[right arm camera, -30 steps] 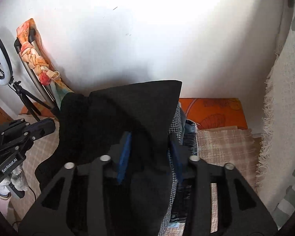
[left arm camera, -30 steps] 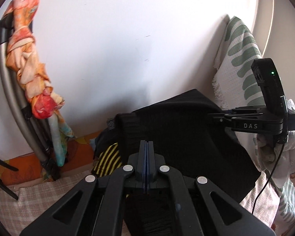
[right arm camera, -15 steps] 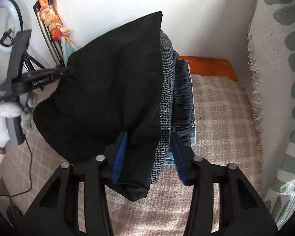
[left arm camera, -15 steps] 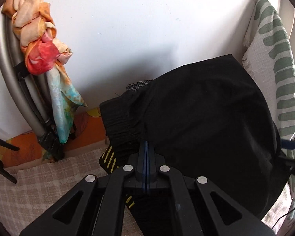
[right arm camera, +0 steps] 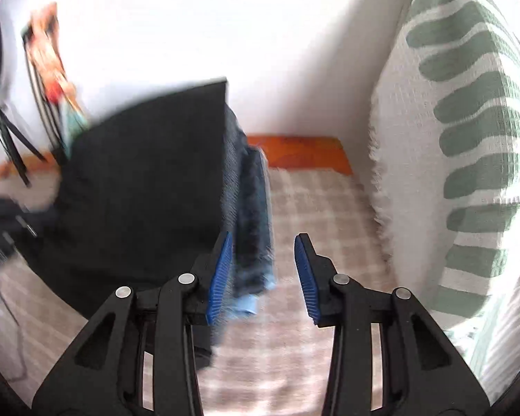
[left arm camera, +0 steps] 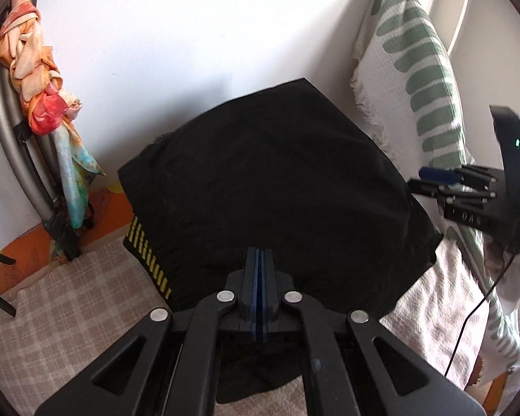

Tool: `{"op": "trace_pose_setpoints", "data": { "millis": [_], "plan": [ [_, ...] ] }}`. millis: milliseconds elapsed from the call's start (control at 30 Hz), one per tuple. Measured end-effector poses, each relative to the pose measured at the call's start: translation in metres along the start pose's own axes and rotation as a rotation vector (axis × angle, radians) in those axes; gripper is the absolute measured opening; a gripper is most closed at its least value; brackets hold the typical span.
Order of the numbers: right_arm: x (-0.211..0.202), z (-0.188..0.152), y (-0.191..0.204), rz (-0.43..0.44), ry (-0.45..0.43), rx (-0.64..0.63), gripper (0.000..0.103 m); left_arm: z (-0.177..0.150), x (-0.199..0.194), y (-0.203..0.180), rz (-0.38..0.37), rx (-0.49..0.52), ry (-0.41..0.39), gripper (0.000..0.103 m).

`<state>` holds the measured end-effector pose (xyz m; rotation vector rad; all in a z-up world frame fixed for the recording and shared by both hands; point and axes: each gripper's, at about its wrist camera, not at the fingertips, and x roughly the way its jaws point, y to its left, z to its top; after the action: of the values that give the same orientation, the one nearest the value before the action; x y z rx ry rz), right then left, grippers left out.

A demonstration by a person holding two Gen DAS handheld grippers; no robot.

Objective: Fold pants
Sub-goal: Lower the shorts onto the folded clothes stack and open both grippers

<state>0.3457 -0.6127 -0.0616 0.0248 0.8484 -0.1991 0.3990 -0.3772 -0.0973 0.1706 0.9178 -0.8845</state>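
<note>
The left gripper has its jaws pressed together, pinching the near edge of the black pants, which spread out ahead of it over a pile of folded clothes on the checked bedcover. The right gripper stands spread and has just been closing, nothing between its pads; the pants lie just left of its left finger, a green-patterned pillow to its right.

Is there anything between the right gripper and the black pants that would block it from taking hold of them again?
Nothing visible blocks it. The right gripper is open and empty, and the black pants lie just to its left on the stack; only the edge of the blue jeans shows between its fingers.
</note>
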Motion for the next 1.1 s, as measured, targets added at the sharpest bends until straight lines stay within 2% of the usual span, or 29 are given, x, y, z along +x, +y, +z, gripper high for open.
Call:
{"op": "trace_pose_setpoints", "data": {
  "millis": [67, 133, 300, 433, 500, 533, 567, 600, 700, 867, 1000, 1100],
  "plan": [
    [-0.004, 0.008, 0.011, 0.086, -0.037, -0.007, 0.043, -0.005, 0.002, -0.007, -0.012, 0.003, 0.012, 0.0],
    [0.0, 0.009, 0.024, 0.16, -0.023, -0.032, 0.044, -0.007, 0.007, -0.013, -0.007, 0.009, 0.023, 0.0],
    [0.039, -0.01, 0.03, 0.162, 0.092, -0.03, 0.045, -0.006, 0.018, -0.011, 0.0, -0.005, 0.028, 0.0],
    [0.052, -0.02, 0.029, 0.148, 0.102, -0.041, 0.047, -0.008, 0.033, -0.003, -0.011, -0.033, 0.074, 0.0],
    [0.054, -0.019, 0.032, 0.107, 0.108, -0.059, 0.056, -0.007, 0.039, -0.004, -0.017, -0.037, 0.078, 0.0],
    [0.055, -0.02, 0.028, 0.088, 0.115, -0.057, 0.068, -0.007, 0.041, -0.005, -0.01, -0.033, 0.073, 0.0],
    [0.056, -0.02, 0.024, 0.077, 0.126, -0.04, 0.073, -0.007, 0.043, -0.006, -0.003, -0.029, 0.072, 0.0],
    [0.056, -0.021, 0.017, 0.089, 0.137, 0.0, 0.073, -0.006, 0.043, -0.007, -0.001, -0.031, 0.075, 0.0],
    [0.039, -0.024, 0.006, 0.106, 0.11, 0.068, 0.073, -0.004, 0.037, -0.007, 0.013, -0.041, 0.063, 0.0],
    [-0.003, -0.034, 0.013, 0.12, 0.038, 0.073, 0.073, -0.009, 0.013, -0.02, 0.118, -0.022, 0.044, 0.0],
    [-0.046, -0.044, 0.032, 0.163, -0.037, 0.078, 0.074, -0.01, -0.019, -0.033, 0.193, -0.007, 0.0, 0.0],
    [-0.078, -0.055, 0.052, 0.179, -0.079, 0.052, 0.079, -0.017, -0.05, -0.044, 0.195, -0.008, -0.056, 0.0]
  ]
}}
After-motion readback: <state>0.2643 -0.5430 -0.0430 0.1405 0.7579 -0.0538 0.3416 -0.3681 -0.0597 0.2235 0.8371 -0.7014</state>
